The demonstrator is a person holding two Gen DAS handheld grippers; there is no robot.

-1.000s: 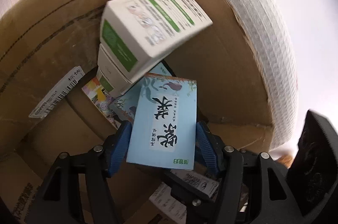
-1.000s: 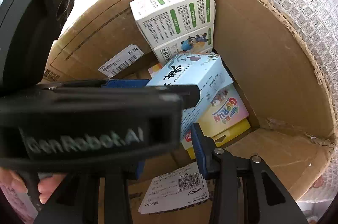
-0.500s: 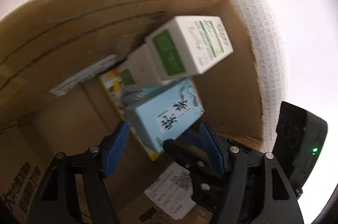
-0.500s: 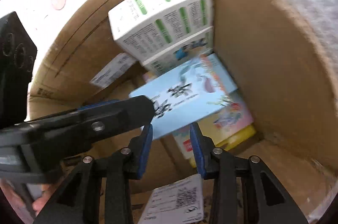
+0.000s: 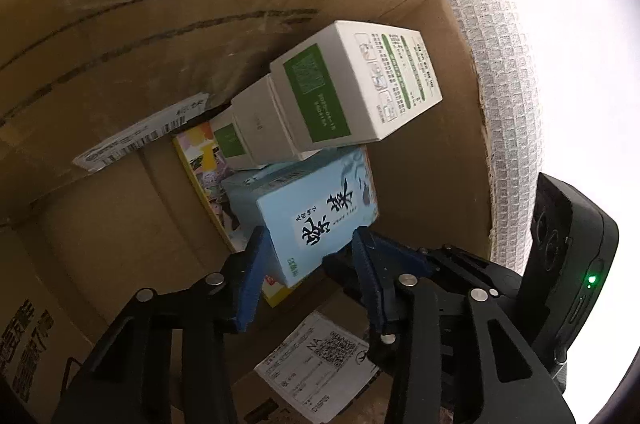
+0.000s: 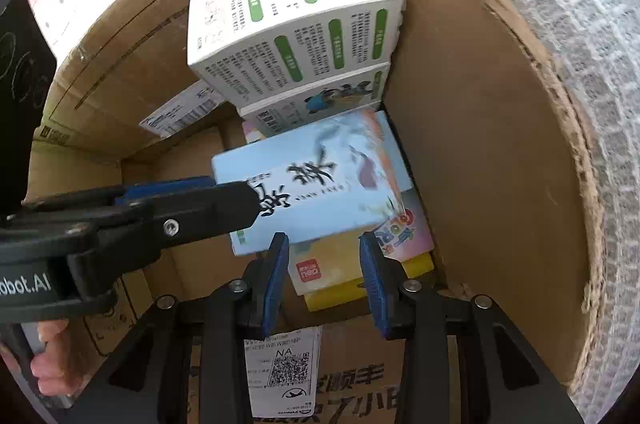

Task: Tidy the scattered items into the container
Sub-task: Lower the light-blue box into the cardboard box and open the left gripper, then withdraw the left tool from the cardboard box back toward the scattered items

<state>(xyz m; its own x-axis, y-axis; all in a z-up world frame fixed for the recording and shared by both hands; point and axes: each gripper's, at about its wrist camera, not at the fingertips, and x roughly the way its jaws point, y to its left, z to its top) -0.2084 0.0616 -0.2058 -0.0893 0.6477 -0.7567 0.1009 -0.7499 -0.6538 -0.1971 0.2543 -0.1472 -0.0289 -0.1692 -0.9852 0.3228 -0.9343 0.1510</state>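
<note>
A light blue box (image 5: 316, 216) with black characters lies tilted on the colourful books (image 6: 408, 236) inside the cardboard carton (image 5: 120, 44). Behind it, a white-and-green box (image 5: 360, 84) rests on a second white box (image 6: 320, 100) against the far corner. My left gripper (image 5: 312, 280) hovers at the light blue box's near corner. Its jaws are closing, and the pads do not press on the box. In the right wrist view one of its fingers (image 6: 192, 220) crosses over that box's near end. My right gripper (image 6: 324, 280) points down above the yellow book (image 6: 340, 288), open by a narrow gap that holds nothing.
The carton's walls (image 6: 480, 144) close in on all sides. Shipping labels (image 6: 284, 364) are stuck to its floor and far wall. White textured cloth (image 6: 580, 64) lies under and around the carton. A person's fingers (image 6: 48, 364) show at the lower left.
The left gripper let go of the light blue box, which settled onto the books. The gripper drew back a little and its jaws have narrowed. The right gripper shifted slightly over the carton.
</note>
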